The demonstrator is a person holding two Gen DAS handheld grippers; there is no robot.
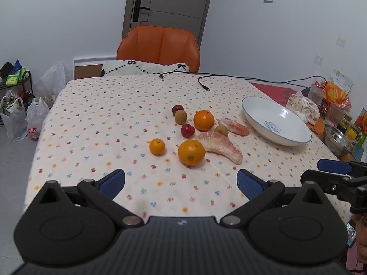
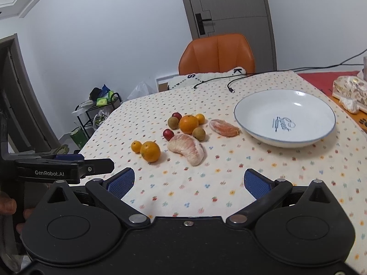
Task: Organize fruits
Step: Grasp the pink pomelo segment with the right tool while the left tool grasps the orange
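- Left gripper and right gripper: both spread wide, holding nothing, low over the near tablecloth.
- Fruits lie loose mid-table, left of the empty bowl.
- Risk: round oranges may roll if nudged; the soft pomelo segment may tear if squeezed.
- Its long axis seemingly runs from far-left to near-right.

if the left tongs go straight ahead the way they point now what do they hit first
Probably the nearest large orange, which lies almost centred between the open left tongs. Only bare tablecloth lies before it, though depth is uncertain.
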